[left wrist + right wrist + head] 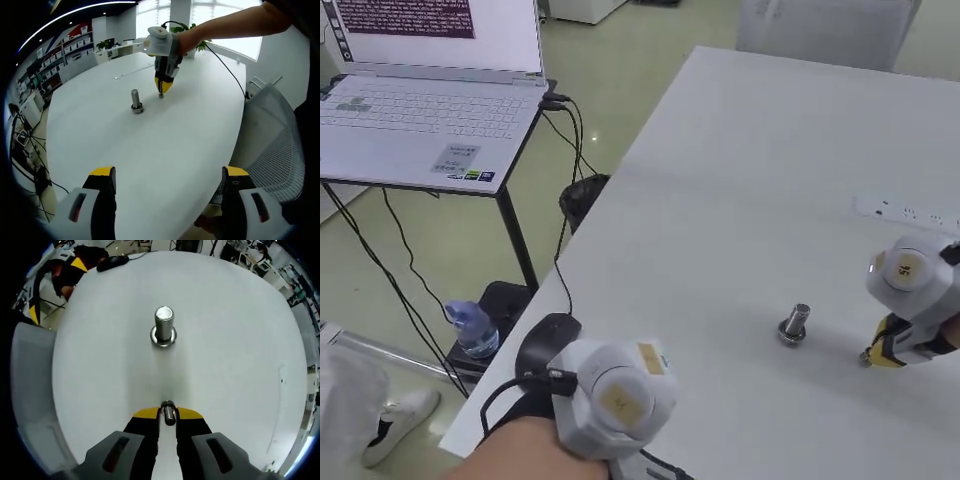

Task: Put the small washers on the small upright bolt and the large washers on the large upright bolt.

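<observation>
Currently two bolts show. One large silvery steel bolt (163, 329) stands upright on its wide head at the centre of the white worktop (240, 365). One small grey metal bolt (169, 412) sits at lower centre, pinched between the closed jaws of the right gripper (878, 353). At the frame's bottom, the left gripper (167, 180) gapes wide, empty.
</observation>
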`<move>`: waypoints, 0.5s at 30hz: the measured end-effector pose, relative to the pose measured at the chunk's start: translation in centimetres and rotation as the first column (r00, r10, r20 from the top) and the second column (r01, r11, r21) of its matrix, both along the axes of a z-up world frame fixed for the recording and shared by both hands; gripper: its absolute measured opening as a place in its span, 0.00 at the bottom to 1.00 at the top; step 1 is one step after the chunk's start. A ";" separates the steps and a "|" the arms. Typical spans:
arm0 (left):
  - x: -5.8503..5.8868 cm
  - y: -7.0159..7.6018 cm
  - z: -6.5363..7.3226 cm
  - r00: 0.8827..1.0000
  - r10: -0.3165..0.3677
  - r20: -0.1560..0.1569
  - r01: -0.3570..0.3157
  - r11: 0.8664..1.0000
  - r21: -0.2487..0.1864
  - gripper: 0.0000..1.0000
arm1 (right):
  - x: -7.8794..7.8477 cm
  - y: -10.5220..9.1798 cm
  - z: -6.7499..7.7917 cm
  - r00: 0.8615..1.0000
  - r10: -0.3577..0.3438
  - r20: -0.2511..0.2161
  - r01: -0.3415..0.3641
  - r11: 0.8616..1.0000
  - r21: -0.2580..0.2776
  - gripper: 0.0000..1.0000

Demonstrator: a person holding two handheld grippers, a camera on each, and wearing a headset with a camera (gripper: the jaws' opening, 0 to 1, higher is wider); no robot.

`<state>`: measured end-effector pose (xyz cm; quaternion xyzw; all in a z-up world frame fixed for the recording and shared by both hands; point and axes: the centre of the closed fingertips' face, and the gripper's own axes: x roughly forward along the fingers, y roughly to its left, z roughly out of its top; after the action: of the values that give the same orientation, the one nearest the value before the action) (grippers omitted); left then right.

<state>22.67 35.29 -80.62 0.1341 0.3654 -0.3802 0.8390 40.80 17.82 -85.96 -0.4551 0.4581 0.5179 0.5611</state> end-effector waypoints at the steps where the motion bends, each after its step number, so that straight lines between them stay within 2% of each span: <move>1: 0.0 0.1 0.0 1.000 0.002 0.000 -0.002 1.000 0.000 0.87 | 0.0 0.0 -0.1 1.000 -0.001 0.000 0.001 1.000 0.001 0.13; 7: -0.2 0.1 -0.2 1.000 -0.003 -0.014 0.003 1.000 0.005 0.85 | -0.1 0.0 -0.5 1.000 -0.002 0.000 0.002 1.000 -0.001 0.13; 15: -0.2 0.0 -0.2 1.000 -0.003 -0.012 0.003 1.000 0.004 0.83 | -0.2 0.1 -0.4 1.000 -0.004 0.005 0.004 1.000 -0.002 0.13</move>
<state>22.44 35.25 -80.77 0.1340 0.3708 -0.3814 0.8362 40.59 17.93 -86.37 -0.4561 0.4582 0.5153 0.5626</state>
